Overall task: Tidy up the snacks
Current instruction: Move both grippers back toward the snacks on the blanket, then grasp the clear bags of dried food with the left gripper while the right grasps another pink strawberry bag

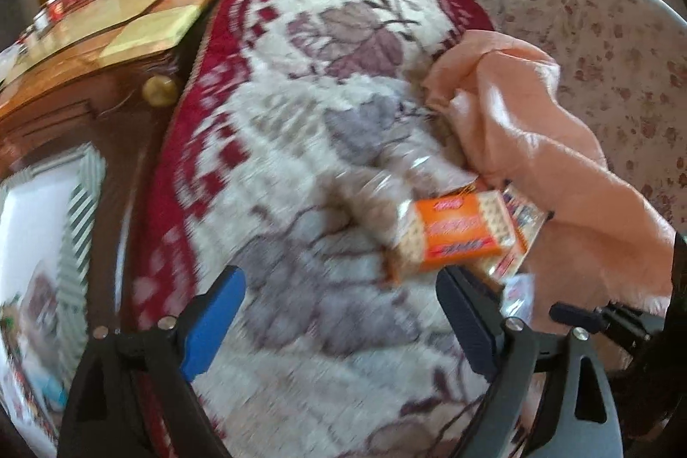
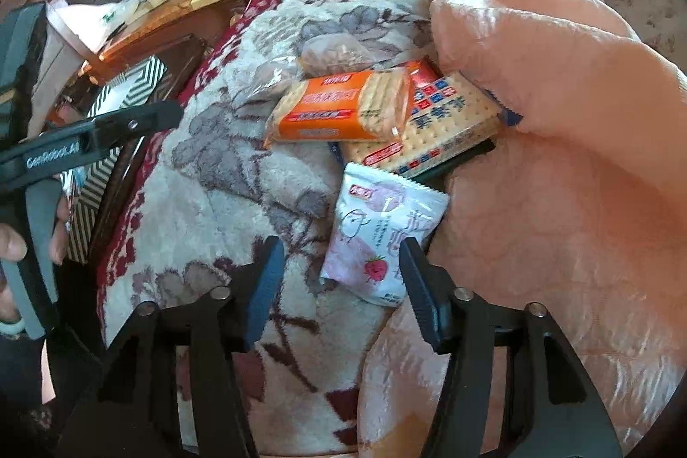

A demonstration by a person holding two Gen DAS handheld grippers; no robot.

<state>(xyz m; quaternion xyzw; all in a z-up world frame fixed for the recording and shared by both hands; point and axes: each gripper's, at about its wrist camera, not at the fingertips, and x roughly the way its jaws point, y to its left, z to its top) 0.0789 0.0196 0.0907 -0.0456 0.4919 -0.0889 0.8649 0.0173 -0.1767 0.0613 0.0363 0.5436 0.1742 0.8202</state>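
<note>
An orange cracker pack [image 2: 339, 106] lies on a floral blanket [image 2: 223, 166], on top of a larger cracker pack [image 2: 446, 131] with red and blue print. A white strawberry snack pouch [image 2: 378, 235] lies just in front of them. A clear bag of snacks [image 2: 326, 54] lies behind. My right gripper [image 2: 343, 277] is open, its jaws either side of the pouch's near end. In the blurred left wrist view the orange pack [image 1: 455, 235] lies just ahead of my open, empty left gripper [image 1: 339, 295].
A peach blanket [image 2: 558, 114] bunches up on the right, over the packs' far edge. A wooden table [image 1: 107, 28] stands at the left, with a striped box [image 2: 116, 106] below it. The left gripper's body [image 2: 64, 144] shows in the right wrist view.
</note>
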